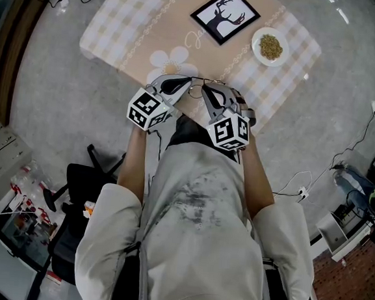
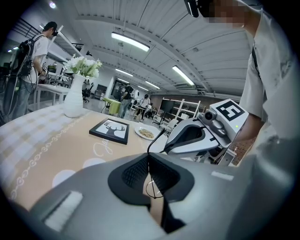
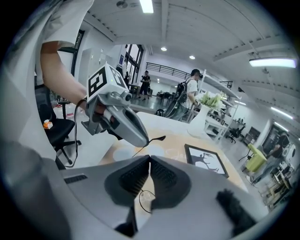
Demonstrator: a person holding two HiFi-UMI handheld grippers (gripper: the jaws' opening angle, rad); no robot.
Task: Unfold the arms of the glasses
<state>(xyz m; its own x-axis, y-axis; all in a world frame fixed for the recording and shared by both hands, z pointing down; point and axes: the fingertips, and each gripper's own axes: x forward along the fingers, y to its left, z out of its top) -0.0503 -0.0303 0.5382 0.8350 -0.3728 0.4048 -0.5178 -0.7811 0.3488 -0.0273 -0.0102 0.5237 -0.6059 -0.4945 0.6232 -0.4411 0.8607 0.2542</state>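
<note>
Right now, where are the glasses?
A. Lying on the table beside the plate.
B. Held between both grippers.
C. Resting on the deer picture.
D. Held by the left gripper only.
B: the left gripper and the right gripper each have their jaws closed on the thin frame of the glasses, at the near edge of the table.

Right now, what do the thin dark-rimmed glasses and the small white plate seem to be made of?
The thin dark-rimmed glasses: probably dark metal wire; the rim is hair-thin. The small white plate: ceramic or plastic; smooth plain white rim.
</note>
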